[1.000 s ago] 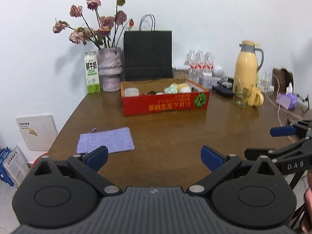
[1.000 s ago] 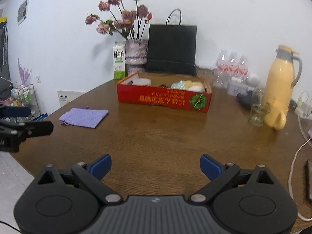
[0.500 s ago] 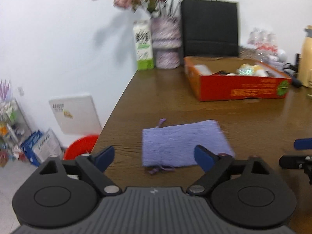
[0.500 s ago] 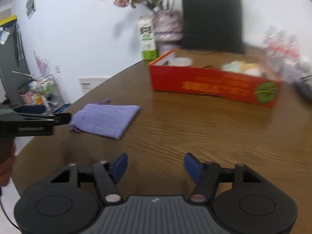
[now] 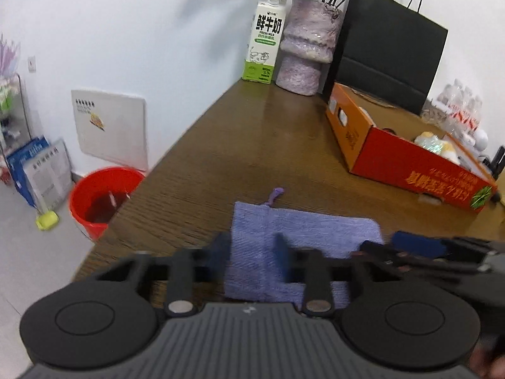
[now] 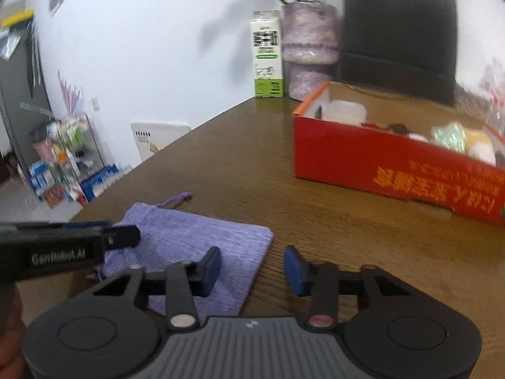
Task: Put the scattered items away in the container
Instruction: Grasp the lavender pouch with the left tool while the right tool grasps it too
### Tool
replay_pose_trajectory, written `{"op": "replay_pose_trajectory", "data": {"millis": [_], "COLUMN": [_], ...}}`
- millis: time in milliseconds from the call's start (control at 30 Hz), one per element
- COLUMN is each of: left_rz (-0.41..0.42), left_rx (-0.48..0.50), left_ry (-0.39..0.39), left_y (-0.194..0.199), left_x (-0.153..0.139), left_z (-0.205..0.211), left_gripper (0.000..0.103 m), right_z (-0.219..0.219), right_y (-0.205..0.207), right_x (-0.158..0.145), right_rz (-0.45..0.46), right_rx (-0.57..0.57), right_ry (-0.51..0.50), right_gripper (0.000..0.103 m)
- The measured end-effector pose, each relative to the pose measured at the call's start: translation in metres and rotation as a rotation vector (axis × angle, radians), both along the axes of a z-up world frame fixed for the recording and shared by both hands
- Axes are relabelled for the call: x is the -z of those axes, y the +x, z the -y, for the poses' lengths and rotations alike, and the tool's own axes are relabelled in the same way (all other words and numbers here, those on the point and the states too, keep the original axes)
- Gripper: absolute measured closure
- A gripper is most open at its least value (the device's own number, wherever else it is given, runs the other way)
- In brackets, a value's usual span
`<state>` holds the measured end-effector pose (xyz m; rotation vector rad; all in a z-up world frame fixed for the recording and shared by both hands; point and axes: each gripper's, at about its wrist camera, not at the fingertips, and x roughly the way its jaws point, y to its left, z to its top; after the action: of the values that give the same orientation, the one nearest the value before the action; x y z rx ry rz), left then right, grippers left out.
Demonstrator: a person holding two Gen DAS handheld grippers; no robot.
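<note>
A purple cloth pouch (image 5: 315, 237) lies flat near the table's front left edge. My left gripper (image 5: 251, 257) hangs low over its left end. Its jaws are closing, with the pouch's left edge between the fingers and the cloth still flat. My right gripper (image 6: 252, 270) is at the pouch (image 6: 195, 233) from the other side. Its jaws are closing too, one finger over the cloth and the other over bare wood. Further back stands the red cardboard box (image 6: 378, 164), (image 5: 410, 170), which holds several small items.
A milk carton (image 5: 265, 38), a purple vase (image 5: 303, 47) and a black paper bag (image 5: 388, 50) stand along the wall behind the box. Water bottles (image 5: 457, 107) are at the far right. A red bucket (image 5: 101, 195) sits on the floor beside the table's left edge.
Both grippers swung left and down from the table's middle to the purple pouch. Their jaws narrowed from wide open. The red box slid toward the right of both views.
</note>
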<state>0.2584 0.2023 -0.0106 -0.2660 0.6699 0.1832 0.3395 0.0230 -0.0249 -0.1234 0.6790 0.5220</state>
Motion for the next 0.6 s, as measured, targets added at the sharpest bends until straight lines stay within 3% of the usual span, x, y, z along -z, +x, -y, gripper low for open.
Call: {"op": "replay_pose_trajectory", "data": {"millis": [33, 100, 333, 600], "left_rz": [0.000, 0.006, 0.090, 0.222], "left_rx": [-0.007, -0.018, 0.040, 0.183], "left_ry": [-0.004, 0.012, -0.022, 0.036], "left_y": [0.000, -0.004, -0.035, -0.061], "left_x": [-0.001, -0.002, -0.029, -0.080], "left_z": [0.001, 0.006, 0.039, 0.116], "left_gripper": [0.083, 0.093, 0.099, 0.099], "right_z": [-0.004, -0.008, 0.033, 0.115], "right_y": [-0.003, -0.008, -0.040, -0.092], "right_x": [0.001, 0.000, -0.033, -0.081], "right_rz": [0.017, 0.030, 0.085, 0.186], "right_rx": [-0.007, -0.014, 0.057, 0.154], "right_ry": [-0.016, -0.025, 0.065, 0.100], "right_gripper": [0.079, 0.096, 0.096, 0.096]}}
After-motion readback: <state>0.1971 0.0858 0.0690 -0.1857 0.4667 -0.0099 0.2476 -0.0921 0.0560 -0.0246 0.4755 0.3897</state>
